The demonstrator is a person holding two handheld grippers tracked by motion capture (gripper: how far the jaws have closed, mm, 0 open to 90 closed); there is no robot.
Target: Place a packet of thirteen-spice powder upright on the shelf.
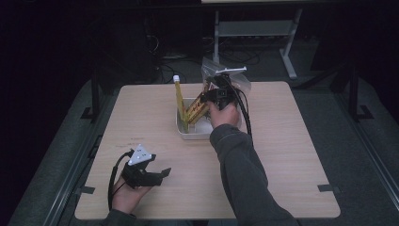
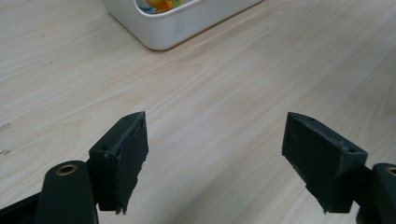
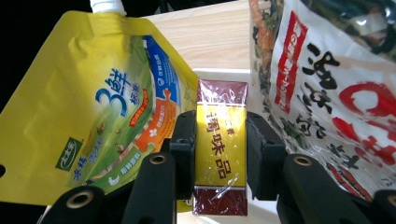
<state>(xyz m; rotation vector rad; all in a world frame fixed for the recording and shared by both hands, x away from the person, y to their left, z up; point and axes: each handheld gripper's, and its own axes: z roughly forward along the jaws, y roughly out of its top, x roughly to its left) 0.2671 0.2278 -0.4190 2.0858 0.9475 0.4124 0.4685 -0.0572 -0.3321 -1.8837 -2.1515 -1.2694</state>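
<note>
The right gripper (image 3: 219, 154) has its jaws clamped on a yellow-and-maroon packet (image 3: 220, 154) (centre of the right gripper view), over the white bin (image 1: 188, 133) at the high view's centre. A yellow spouted pouch (image 3: 93, 116) stands left of it, a printed bag (image 3: 336, 93) right. The left gripper (image 2: 215, 163) rests with jaws wide apart over bare desk (image 2: 210, 93).

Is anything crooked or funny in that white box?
Yes: the yellow spouted pouch leans tilted, poking out above the white plastic bin. The right claw grips a yellow-and-maroon packet, which is also slanted there.
</note>
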